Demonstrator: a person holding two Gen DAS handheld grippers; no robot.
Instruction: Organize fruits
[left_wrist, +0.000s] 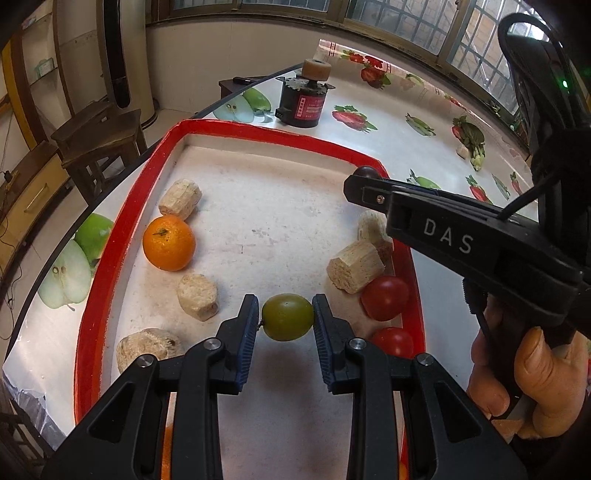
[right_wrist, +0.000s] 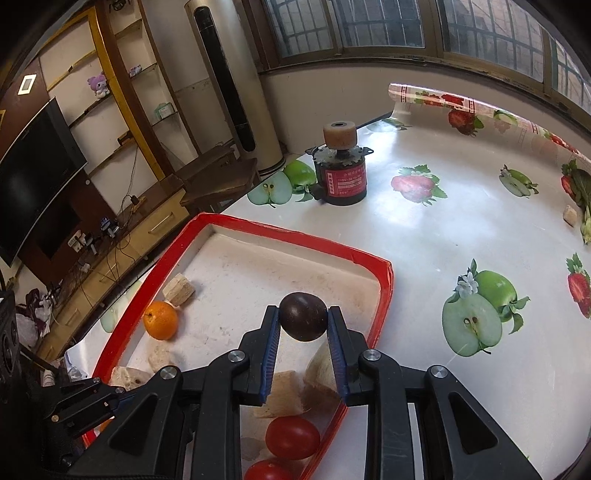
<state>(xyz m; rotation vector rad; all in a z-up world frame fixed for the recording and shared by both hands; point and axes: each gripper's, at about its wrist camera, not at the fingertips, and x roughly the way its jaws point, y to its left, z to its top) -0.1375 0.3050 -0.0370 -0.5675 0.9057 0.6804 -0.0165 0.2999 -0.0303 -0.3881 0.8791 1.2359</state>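
Two grippers each pinch a fruit over the red tray (left_wrist: 122, 221): left gripper (left_wrist: 287, 322) jaws on a green fruit (left_wrist: 287, 316), right gripper (right_wrist: 303, 328) jaws on a dark plum (right_wrist: 303, 316), so each should lower gently beside the tomatoes (left_wrist: 385, 297) before releasing.

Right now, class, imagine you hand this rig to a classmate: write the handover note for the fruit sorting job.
Left gripper: shut on the green fruit, held over the red-rimmed tray.
Right gripper: shut on the dark purple fruit, above the tray's far right corner.
In the tray: the orange at the left side, two red tomatoes along the right rim, several pale wood chunks scattered among them.
Done: two fruits gripped.
Left: set both down, then sort the rest; where they belong is not evident.
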